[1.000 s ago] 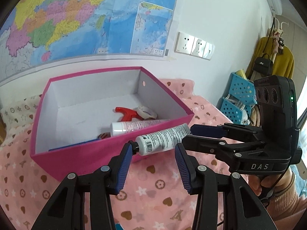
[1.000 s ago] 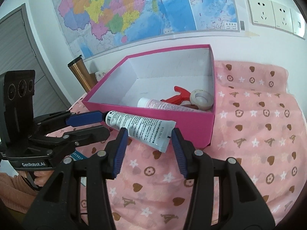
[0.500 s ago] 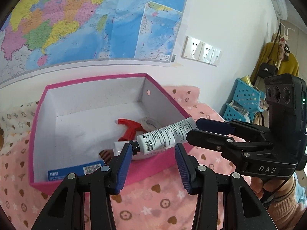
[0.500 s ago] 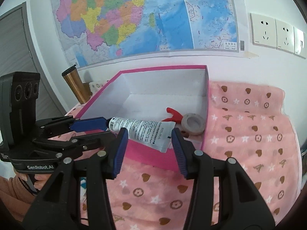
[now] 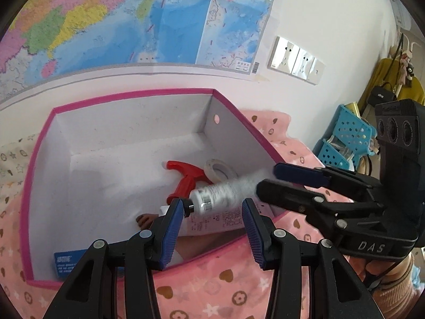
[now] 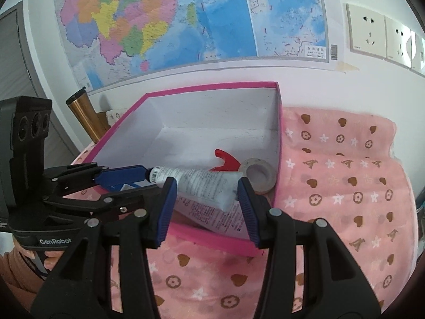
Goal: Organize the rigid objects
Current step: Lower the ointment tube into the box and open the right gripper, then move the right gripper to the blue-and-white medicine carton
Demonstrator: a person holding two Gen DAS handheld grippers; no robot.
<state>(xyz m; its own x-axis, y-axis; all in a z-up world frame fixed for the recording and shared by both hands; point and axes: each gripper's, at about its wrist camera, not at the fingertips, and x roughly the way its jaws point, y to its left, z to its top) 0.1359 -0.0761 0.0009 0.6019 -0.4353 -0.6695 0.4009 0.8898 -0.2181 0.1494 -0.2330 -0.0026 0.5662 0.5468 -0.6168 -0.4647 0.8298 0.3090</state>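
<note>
One pink box (image 5: 132, 94) sits on the cloth (image 6: 345, 186), its far half bare. Over its near right corner hangs the tube (image 5: 225, 191), clamped by the right gripper (image 6: 205, 186). The left gripper (image 5: 213, 207) has just been narrowing its jaws, which stand loose around the cap (image 5: 190, 207).

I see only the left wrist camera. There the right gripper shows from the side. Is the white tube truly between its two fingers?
Observer: Yes. In the right wrist view the white tube lies across between the right gripper's pads, its flat end against the right-hand pad.
Operator: Does something stand outside the pink box that I miss?
Observer: A copper tumbler stands by its far left corner.
</note>
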